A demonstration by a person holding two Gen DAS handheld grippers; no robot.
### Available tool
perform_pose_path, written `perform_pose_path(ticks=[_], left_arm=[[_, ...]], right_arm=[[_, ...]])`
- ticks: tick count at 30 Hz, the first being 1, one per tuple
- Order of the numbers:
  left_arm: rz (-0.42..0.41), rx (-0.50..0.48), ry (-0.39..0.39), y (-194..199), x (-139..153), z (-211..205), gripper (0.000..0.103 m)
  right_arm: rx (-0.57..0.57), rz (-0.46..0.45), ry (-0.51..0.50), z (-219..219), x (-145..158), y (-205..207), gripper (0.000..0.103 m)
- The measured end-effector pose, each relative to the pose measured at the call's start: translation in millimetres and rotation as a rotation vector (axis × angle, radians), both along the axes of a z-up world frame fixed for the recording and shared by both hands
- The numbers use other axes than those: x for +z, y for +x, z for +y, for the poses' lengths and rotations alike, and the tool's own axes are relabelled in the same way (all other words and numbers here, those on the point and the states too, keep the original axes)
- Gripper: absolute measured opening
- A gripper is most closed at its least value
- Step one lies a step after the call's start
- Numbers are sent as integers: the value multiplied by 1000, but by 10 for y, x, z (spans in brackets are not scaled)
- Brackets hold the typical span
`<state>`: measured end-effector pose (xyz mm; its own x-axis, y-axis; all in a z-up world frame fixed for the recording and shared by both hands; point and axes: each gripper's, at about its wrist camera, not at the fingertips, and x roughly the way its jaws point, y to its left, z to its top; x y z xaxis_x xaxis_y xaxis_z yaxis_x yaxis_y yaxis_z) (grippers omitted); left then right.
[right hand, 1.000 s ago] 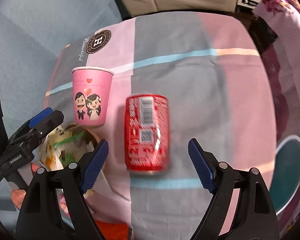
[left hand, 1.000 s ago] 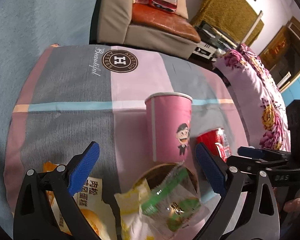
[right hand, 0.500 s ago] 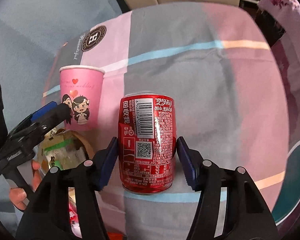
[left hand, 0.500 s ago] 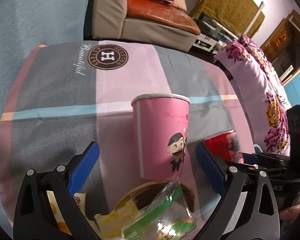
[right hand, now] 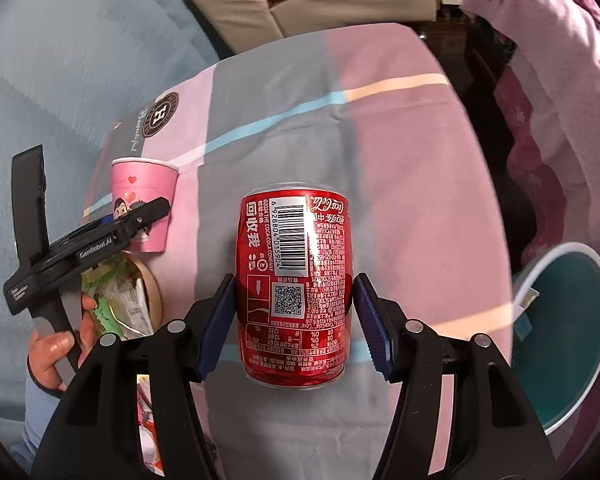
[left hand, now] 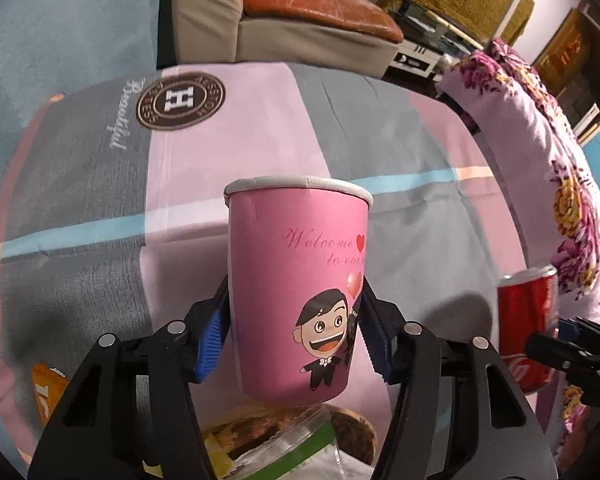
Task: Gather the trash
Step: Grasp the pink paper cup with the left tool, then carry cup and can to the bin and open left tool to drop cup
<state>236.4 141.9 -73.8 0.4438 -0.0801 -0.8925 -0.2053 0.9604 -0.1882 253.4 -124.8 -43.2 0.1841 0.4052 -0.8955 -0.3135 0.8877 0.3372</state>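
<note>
Your left gripper (left hand: 294,330) has just been closing, and its blue pads now press both sides of the pink paper cup (left hand: 296,280), low on its wall. The cup stands upright, open at the top with a white rolled rim, printed with a cartoon groom, red hearts and the words "Welcome to our". Just below that gripper, nearest you, lies a brown round dish (left hand: 352,428) with crumpled clear and green wrappers (left hand: 284,444) on it. To its left an orange packet (left hand: 50,392) shows at the edge.

Your right gripper (right hand: 294,320) is clamped about halfway in on the red cola can (right hand: 294,284), pads against its two sides. The can is upright, with a white barcode, a QR code and small white print facing you. Right of this gripper sits a teal bin with a white rim (right hand: 568,320).

Beyond both grippers the cloth (left hand: 380,140) spreads in pink and grey blocks with a light blue stripe and a round brown "H" badge (left hand: 180,100). Farther off stands a beige sofa with an orange cushion (left hand: 312,4).
</note>
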Motion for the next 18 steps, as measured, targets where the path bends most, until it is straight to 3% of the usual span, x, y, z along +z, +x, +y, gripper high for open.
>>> perform_pose_path(ticks=[9,18], left_arm=[[-82,-70,43,-83,360,-455,59],[-100,-184,11,-262,525,-1113,59]], right_arm=[[-82,-30,31,-467,99,-122,56],[-165,-89,49,-980,314,-385,56]])
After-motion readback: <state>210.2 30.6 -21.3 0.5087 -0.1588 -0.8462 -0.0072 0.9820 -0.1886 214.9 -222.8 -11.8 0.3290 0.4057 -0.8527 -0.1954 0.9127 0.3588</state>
